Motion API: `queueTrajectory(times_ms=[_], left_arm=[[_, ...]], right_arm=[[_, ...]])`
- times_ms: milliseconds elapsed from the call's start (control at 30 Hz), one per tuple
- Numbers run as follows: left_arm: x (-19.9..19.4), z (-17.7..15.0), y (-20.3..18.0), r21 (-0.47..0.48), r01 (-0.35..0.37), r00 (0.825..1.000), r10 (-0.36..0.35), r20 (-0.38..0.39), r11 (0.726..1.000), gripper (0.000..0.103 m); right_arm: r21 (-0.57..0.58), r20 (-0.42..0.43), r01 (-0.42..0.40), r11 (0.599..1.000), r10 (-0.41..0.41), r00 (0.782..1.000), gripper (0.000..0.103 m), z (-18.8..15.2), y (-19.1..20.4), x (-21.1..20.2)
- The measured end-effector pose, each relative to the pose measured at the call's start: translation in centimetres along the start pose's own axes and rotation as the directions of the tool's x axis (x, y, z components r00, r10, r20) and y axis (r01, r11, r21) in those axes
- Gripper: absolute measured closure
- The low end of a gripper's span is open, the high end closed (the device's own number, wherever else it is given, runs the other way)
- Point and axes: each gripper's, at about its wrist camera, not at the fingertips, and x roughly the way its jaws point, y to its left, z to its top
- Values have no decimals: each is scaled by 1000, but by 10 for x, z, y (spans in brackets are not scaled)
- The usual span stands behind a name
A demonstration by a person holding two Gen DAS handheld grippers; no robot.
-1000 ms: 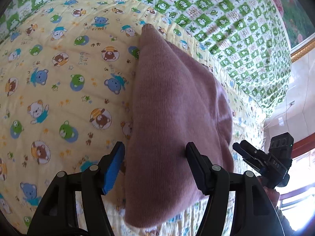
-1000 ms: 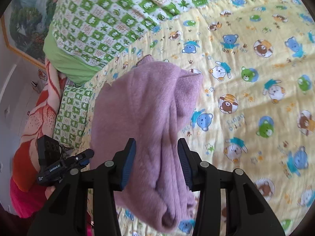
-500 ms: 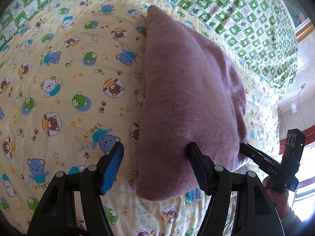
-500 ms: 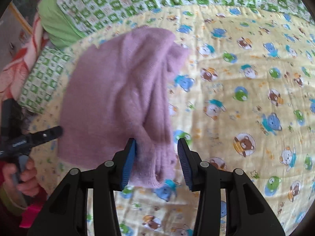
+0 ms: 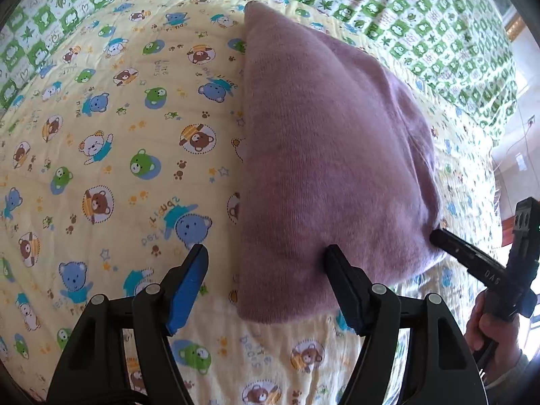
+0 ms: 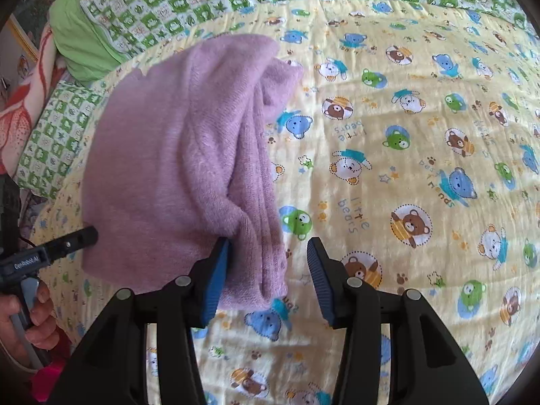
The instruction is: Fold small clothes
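Item: one mauve knit garment (image 5: 330,155), lying on the bed's yellow bear-print quilt (image 5: 111,155) near the green checked cover (image 5: 438,27). Condition: folded into a compact, several-layered bundle, stacked edges showing on its right side in the right wrist view; fold appears essentially complete. Left gripper (image 5: 266,270): jaws wide and just been opening, near left corner of the garment between them, pads not pressing. Right gripper (image 6: 268,266): jaws moderately apart and just been opening, near right corner between them, apparently released. Remaining, by judgement: withdrawing both grippers, perhaps smoothing; no other clothes in view.
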Motion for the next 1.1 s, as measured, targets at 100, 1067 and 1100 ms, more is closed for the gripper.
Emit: queueTrajectory(times_ms=[100,1067,1100], left_arm=[[-6,-12,0,13,-5,1000,5,-4,1000,31],[-79,-121,-28,151,-188,971,160,180,971,23],[-82,-119,-32,146,-191,968,162,192,971,22]], right_arm=[[9,14,-8,1000,8,1000,54,-6,1,-12],[-143,12,-115,983,118,993,21,-106,54,-64],[-161,24,-119,980,125,992,19,-103,57,-68]])
